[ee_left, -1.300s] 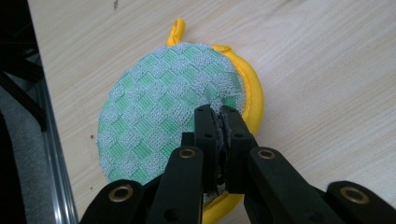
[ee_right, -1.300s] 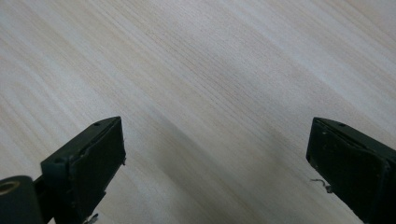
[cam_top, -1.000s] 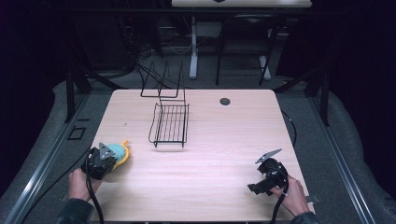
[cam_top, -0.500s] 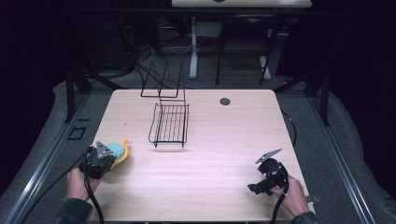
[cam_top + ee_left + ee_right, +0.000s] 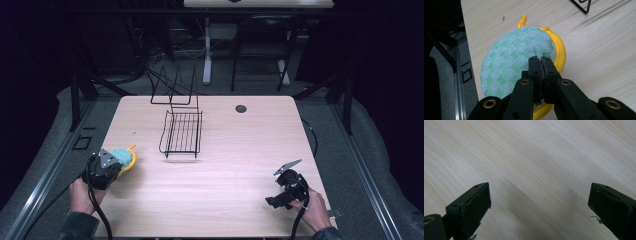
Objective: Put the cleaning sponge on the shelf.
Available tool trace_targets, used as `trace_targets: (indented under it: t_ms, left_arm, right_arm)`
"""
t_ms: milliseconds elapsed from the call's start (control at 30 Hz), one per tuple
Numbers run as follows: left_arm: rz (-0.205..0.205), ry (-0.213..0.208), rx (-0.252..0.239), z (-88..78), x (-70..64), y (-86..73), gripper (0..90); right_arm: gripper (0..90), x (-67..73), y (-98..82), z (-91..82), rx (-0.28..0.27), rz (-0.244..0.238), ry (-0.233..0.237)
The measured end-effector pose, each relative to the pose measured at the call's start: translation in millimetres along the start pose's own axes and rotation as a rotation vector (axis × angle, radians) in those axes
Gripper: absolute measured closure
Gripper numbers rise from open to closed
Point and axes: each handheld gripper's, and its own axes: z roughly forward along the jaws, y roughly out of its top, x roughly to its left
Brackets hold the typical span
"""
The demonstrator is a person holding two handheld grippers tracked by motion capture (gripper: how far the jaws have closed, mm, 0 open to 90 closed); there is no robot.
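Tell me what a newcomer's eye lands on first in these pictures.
The green-checked, yellow-rimmed pot holder at the table's near left edge stands out, its edge pinched in the shut left gripper. Next comes the black wire rack at the table's middle, toward the far side. The right gripper rests open at the near right.

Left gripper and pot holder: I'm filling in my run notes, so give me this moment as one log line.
left gripper: shut on pot holder | right gripper: open, nothing held | wire rack: untouched, mid-table
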Motion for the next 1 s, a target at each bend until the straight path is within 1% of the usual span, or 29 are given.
trace_targets:
  t_ms: [133,300,333,533,567,600,667,833,867,967,1000]
  left_arm:
    - [-0.002,-0.003,0.000,-2.7,-0.4,3.3,87.9]
    - [-0.010,0.002,-0.019,-4.3,-1.3,8.1,87.7]
    - [-0.009,-0.001,-0.014,-4.8,-1.3,9.0,87.7]
    - [-0.012,-0.010,-0.026,-5.5,-2.5,13.9,87.7]
    - [-0.014,-0.008,-0.030,-5.5,-3.3,14.7,87.7]
    - [-0.007,-0.008,-0.028,-6.0,-3.2,15.7,87.7]
    - [-0.014,-0.007,-0.038,-5.8,-4.3,16.9,87.7]
    - [-0.014,-0.006,-0.040,-7.0,-4.3,19.0,87.7]
    - [-0.022,-0.006,-0.045,-7.0,-4.4,19.2,87.7]
    - [-0.026,-0.006,-0.049,-7.9,-3.9,20.2,87.6]
    - [-0.031,-0.001,-0.054,-7.7,-4.2,20.4,87.6]
  right_arm:
    - [3.8,-0.3,-0.2,0.0,0.001,-0.001,-0.004]
    - [3.9,-0.4,0.0,0.2,0.008,-0.004,-0.003]
    - [3.9,-0.4,0.0,0.2,0.008,-0.004,-0.004]
    - [3.9,-0.3,0.2,0.4,0.009,-0.008,-0.004]
    - [3.9,-0.3,0.2,0.4,0.010,-0.008,-0.003]
    - [3.9,-0.4,0.1,0.5,0.010,-0.007,-0.004]
    - [4.0,-0.4,0.1,0.6,0.010,-0.008,-0.004]
    - [4.0,-0.3,0.2,0.8,0.011,-0.006,-0.001]
    - [4.0,-0.3,0.1,0.8,0.012,-0.007,-0.005]
    - [4.0,-0.4,0.1,0.9,0.013,-0.007,-0.005]
    - [3.9,-0.1,0.2,0.9,0.011,-0.005,-0.002]
